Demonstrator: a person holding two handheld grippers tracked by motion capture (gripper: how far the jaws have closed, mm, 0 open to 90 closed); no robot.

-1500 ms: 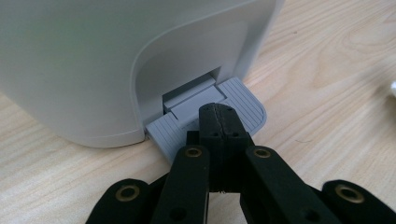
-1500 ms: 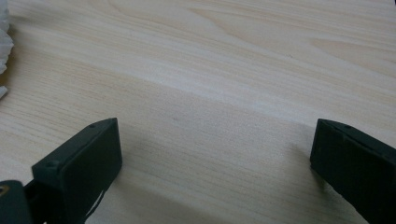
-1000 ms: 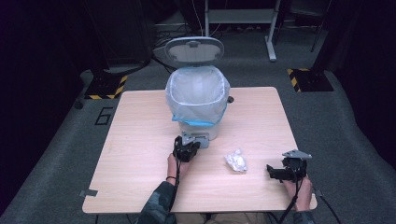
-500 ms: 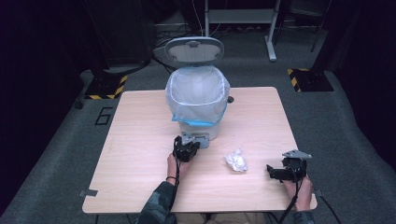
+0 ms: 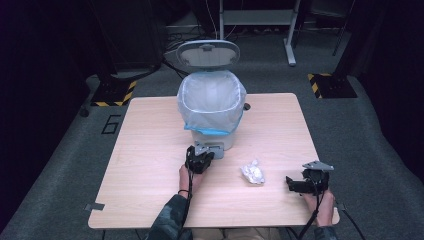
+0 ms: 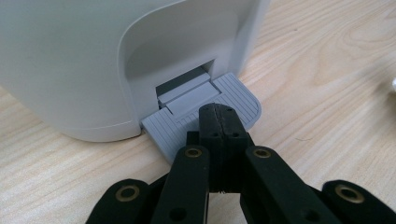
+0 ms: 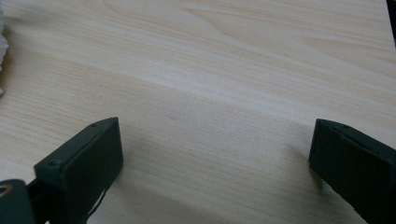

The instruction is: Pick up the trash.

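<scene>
A white pedal bin (image 5: 212, 107) lined with a pale blue bag stands mid-table, its grey lid (image 5: 208, 53) tipped up and back. My left gripper (image 5: 200, 159) is shut with nothing between its pads. Its tips (image 6: 218, 112) rest on the ribbed grey pedal (image 6: 233, 93) at the foot of the bin (image 6: 70, 60). A crumpled white paper ball (image 5: 253, 172) lies on the table to the right of the pedal. Further right, near the front edge, my right gripper (image 5: 290, 184) is held low over bare wood, open (image 7: 215, 154) and empty. The paper's edge (image 7: 2, 42) shows at that view's left border.
The wooden table (image 5: 150, 150) is bare to the left and behind the bin. Around it lie grey floor, black stands with yellow-black striped feet (image 5: 112, 95) and a metal rack (image 5: 257, 17) at the back.
</scene>
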